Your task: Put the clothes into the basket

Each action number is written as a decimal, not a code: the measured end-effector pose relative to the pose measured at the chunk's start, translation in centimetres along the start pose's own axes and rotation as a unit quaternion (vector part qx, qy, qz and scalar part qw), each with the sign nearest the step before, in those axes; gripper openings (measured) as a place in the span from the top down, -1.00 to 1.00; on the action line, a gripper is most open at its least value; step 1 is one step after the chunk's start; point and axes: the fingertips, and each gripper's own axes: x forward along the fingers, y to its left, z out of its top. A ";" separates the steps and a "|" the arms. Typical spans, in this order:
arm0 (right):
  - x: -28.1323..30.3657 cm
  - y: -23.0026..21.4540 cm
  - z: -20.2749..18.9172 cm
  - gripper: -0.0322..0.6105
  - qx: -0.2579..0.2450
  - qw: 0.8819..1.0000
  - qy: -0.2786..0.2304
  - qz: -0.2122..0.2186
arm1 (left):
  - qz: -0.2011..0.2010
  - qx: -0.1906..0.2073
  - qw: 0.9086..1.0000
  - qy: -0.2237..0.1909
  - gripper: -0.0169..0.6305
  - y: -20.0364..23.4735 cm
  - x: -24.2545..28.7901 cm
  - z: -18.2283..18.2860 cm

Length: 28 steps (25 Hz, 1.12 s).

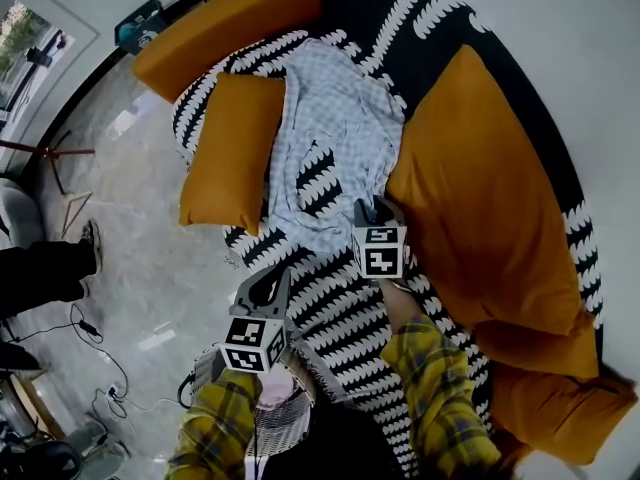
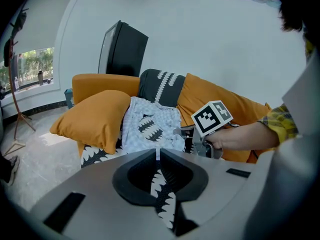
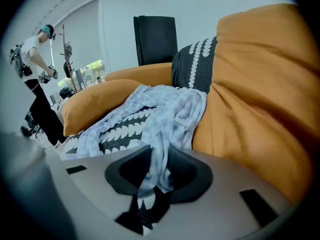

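A pale blue-and-white garment [image 1: 330, 138] lies spread over the black-and-white patterned sofa [image 1: 340, 308] between orange cushions. My right gripper [image 1: 366, 210] is at the garment's near edge. In the right gripper view a fold of the garment [image 3: 150, 114] runs down between the jaws, and the right gripper [image 3: 155, 176] is shut on it. My left gripper [image 1: 268, 280] hovers over the sofa's front edge, short of the cloth; in its own view the left gripper [image 2: 157, 151] is shut with nothing in it. A white ribbed basket [image 1: 280, 423] shows below my left arm, mostly hidden.
An orange cushion [image 1: 225, 153] lies left of the garment and a larger orange cushion [image 1: 490, 218] to its right. Cables [image 1: 100, 368] and a person's leg [image 1: 45, 268] are on the shiny floor at left. Another person [image 3: 37, 69] stands in the background.
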 end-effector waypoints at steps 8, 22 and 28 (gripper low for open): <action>-4.3 1.5 1.1 0.71 -0.013 1.000 -0.027 -0.001 | -0.015 0.014 1.000 -0.004 0.86 -0.1 -2.5 1.0; -17.1 5.8 3.9 0.72 0.018 0.996 -0.080 0.031 | -0.033 0.019 0.997 -0.065 0.86 -3.8 -8.5 5.7; -23.1 8.3 3.3 0.72 0.016 0.995 -0.086 0.045 | -0.043 0.044 0.995 -0.078 0.86 -5.3 -12.4 5.5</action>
